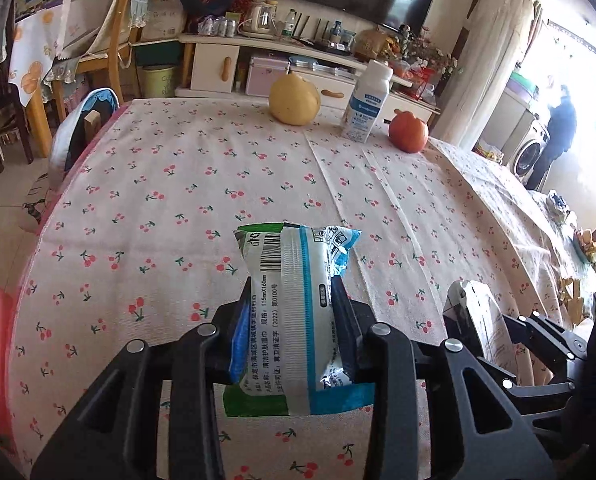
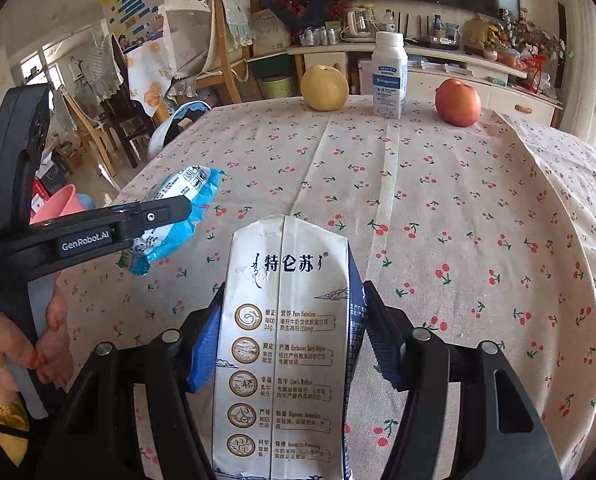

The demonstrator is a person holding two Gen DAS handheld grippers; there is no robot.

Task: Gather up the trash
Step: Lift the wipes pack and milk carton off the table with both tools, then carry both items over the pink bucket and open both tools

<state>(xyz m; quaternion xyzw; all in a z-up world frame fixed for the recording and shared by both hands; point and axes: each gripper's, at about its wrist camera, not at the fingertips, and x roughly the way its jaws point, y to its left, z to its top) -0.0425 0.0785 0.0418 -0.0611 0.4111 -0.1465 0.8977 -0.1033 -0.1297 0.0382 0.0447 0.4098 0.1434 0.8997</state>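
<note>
A lived-in living room is seen behind a counter (image 1: 178, 168) covered by a white cloth printed with red cherries; a dark television and a low cream cabinet crowded with bottles and a kettle are set along the far wall, and wooden chairs draped with lace are placed to the left. At the far edge of the counter a yellow pear (image 1: 294, 100), a white drink bottle with a blue label (image 1: 365, 102) and a red apple (image 1: 409, 133) are lined up, the bottle upright between the two fruits and all three apart from one another. In the left wrist view the left gripper (image 1: 292, 304) is closed narrowly on a wet-wipe packet (image 1: 298, 296), white with blue and green ends and a barcode, which is pinched between the two black fingers and held just above the cloth near the front edge. In the right wrist view the right gripper (image 2: 292, 308) is clamped on a flattened white milk carton (image 2: 286, 344) printed with Chinese characters and round brown icons, held upright between the blue-padded fingers over the near part of the counter. The left gripper is seen from the side at the left of that view, with the packet projecting past its fingertips, and a bare hand (image 2: 38, 344) is wrapped around its handle. The two held items are kept near each other, side by side, without touching.
</note>
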